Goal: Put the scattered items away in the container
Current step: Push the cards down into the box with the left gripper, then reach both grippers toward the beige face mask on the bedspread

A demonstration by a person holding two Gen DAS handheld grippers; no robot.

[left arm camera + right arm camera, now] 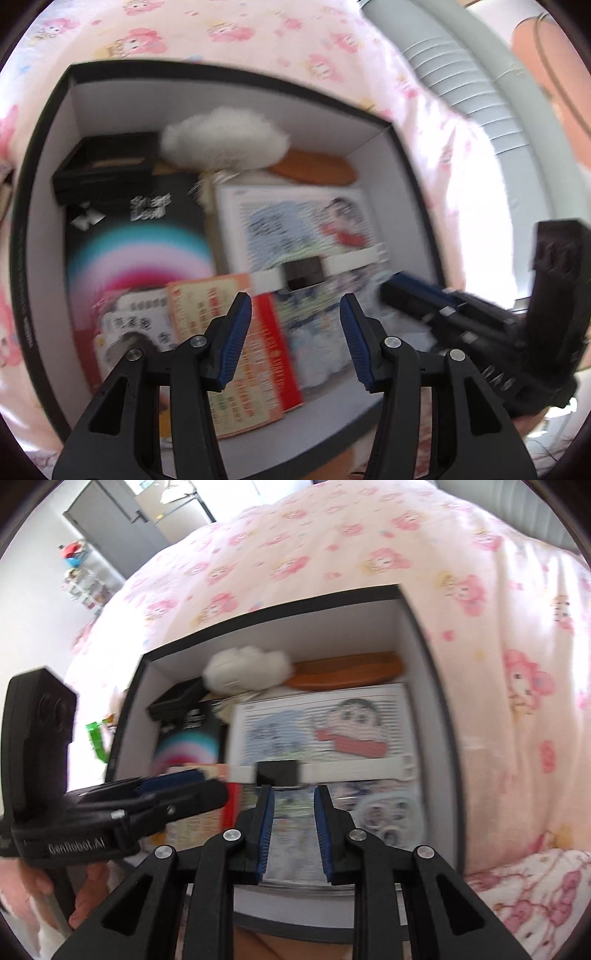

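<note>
Seen from the left wrist, the left gripper (295,306) hovers with jaws spread and empty over the black-rimmed box (40,177) resting on a pink cartoon bedsheet (258,33). Inside lie a white fluffy pompom (225,142), an orange comb (314,170), a small black tray (107,162), a black carton with rainbow print (140,236), a cartoon picture pad (295,225), a white-strapped watch (303,271) and red-and-orange leaflets (229,325).

Seen from the right wrist, the right gripper (293,792) is also parted, holding nothing, just short of the watch (277,770). Judging by this, withdrawing straight upward would avoid snagging the strap.
</note>
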